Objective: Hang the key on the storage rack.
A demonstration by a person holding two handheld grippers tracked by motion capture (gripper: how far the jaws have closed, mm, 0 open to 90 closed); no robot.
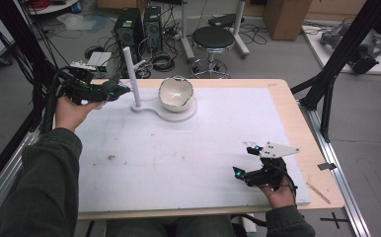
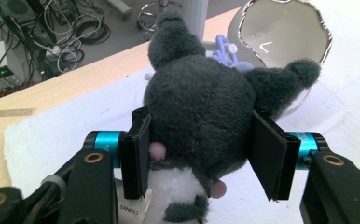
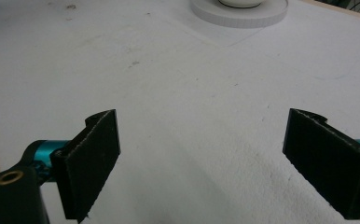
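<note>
A dark grey plush toy (image 2: 201,102) with two ears and a white belly sits clamped between the pads of my left gripper (image 2: 201,154), which is shut on its body. In the high view that left gripper (image 1: 107,91) holds the plush toy (image 1: 113,89) at the table's far left, just left of a white post (image 1: 131,74). Beside the post a white cracked-eggshell bowl (image 1: 175,93) rests on a round white base (image 1: 191,112); the eggshell bowl (image 2: 285,37) is close ahead of the toy. My right gripper (image 1: 244,160) rests near the front right, and in its own view the right gripper (image 3: 211,158) is open and holds nothing.
A white mat (image 1: 178,153) covers the wooden table (image 1: 307,138). Something small and purple (image 2: 222,49) pokes out behind the toy. A stool (image 1: 213,39), computer towers (image 1: 139,24) and cables stand on the floor beyond the far edge. Black frame struts (image 1: 336,59) rise at the right.
</note>
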